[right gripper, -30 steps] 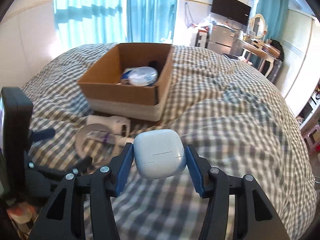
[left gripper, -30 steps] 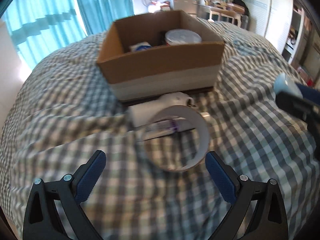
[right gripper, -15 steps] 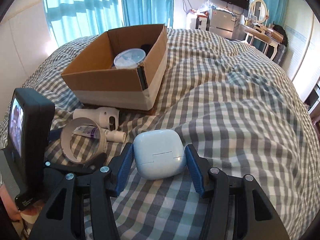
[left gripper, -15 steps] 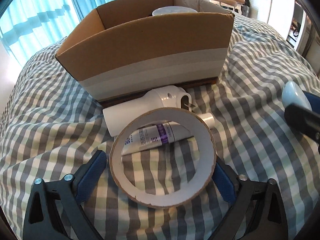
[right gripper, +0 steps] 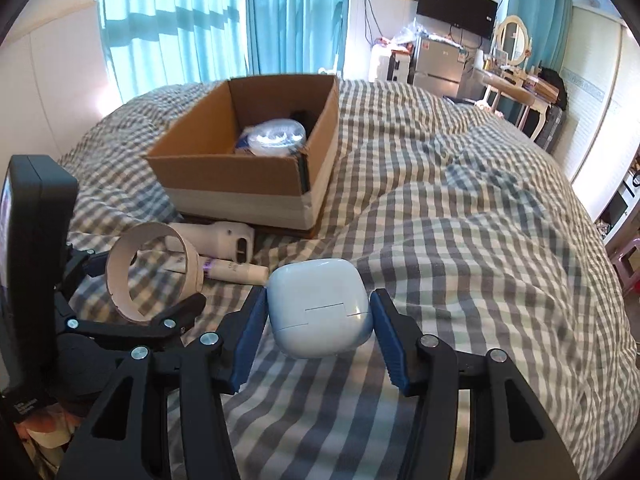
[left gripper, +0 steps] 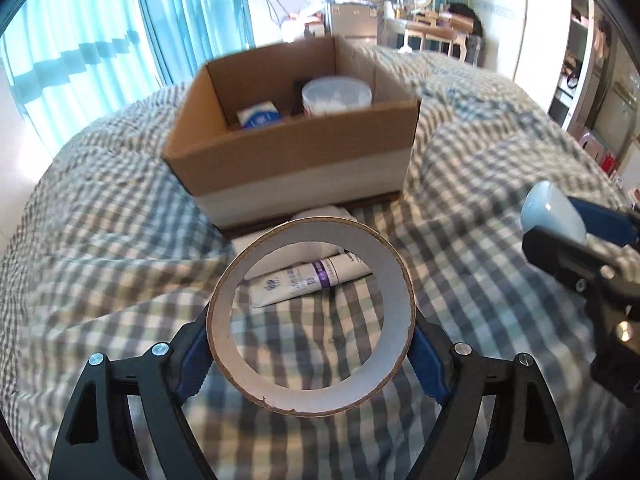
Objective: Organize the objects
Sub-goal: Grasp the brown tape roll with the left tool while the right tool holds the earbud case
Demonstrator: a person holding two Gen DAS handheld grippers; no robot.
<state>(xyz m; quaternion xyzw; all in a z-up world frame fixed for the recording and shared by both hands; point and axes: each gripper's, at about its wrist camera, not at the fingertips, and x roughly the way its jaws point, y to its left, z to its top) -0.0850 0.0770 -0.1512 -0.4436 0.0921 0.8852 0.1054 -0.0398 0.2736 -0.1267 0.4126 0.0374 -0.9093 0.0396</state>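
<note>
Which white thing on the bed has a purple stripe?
The white squeeze tube lying flat on the checked blanket, seen through the cardboard tape ring. The white handheld device behind it and the pale earbud case have none.

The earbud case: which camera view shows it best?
The right wrist view: the earbud case fills the centre, lid seam visible, clamped between the right gripper jaws. The left wrist view shows only its rounded end at the right edge.

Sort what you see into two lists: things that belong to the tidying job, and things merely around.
Job: tape ring in left gripper; earbud case in right gripper; box; tube; white device.

Around: curtains; TV; mirror.
</note>
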